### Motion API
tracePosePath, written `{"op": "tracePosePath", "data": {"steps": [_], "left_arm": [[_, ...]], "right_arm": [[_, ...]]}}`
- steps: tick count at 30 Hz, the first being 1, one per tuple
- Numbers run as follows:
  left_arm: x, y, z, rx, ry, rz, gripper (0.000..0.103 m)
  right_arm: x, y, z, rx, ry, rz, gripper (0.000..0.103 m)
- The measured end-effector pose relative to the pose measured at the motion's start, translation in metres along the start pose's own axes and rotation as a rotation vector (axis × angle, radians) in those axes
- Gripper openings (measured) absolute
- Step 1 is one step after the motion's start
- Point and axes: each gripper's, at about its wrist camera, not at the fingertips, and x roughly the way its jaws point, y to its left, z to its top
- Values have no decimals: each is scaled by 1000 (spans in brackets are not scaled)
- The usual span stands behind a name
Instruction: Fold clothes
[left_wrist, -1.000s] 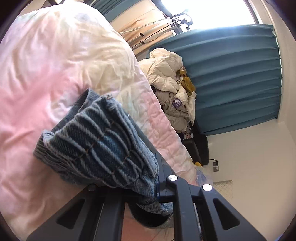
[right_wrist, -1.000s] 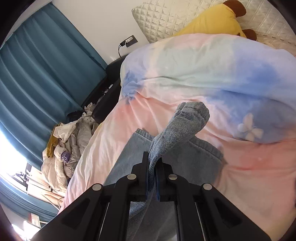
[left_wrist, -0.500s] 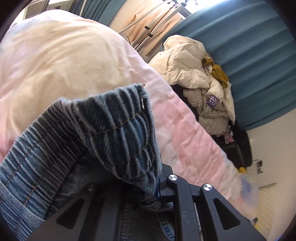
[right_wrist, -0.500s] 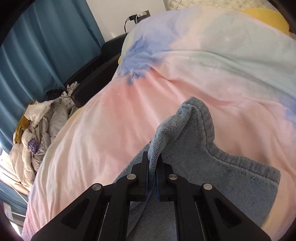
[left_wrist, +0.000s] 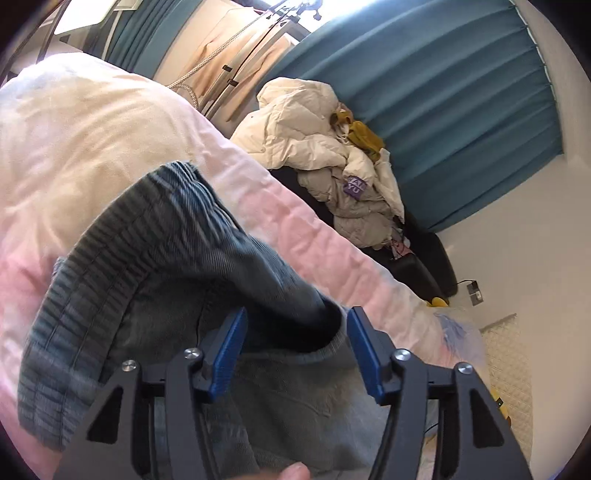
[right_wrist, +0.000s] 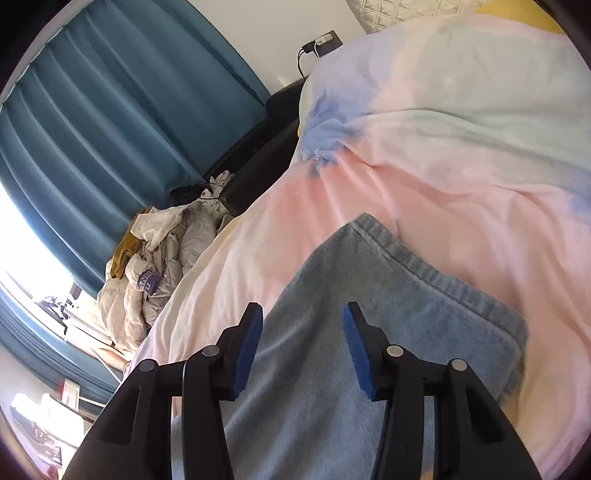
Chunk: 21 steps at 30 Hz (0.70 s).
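Both grippers are letting go: left gripper (left_wrist: 295, 343) has its jaws opening, a dark ribbed fold of the jeans (left_wrist: 177, 280) lying between the fingers (left_wrist: 229, 343) but not pinched; right gripper (right_wrist: 301, 343) is opening too, over flat denim (right_wrist: 369, 314), nothing clamped. Jeans lie on the duvet (right_wrist: 443, 147), filling lower centre of both views, with a hemmed edge running toward the right in the right view. To do the release well, I'd open fully before pulling back so no cloth snags, lift straight off, then check edges line up; the bunched band at left of the left view likely needs smoothing.
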Motion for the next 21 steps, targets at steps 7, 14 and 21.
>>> {"op": "tracePosePath", "data": {"steps": [7, 14, 21], "left_arm": [[-43, 33, -65, -142, 98, -33, 65], [-24, 87, -97, -343, 145, -17, 65], [19, 98, -96, -403, 162, -60, 65]], "right_arm": [[-51, -22, -26, 55, 62, 1, 47], [-49, -76, -72, 271, 139, -2, 51], [-8, -92, -87, 392, 152, 42, 51]]}}
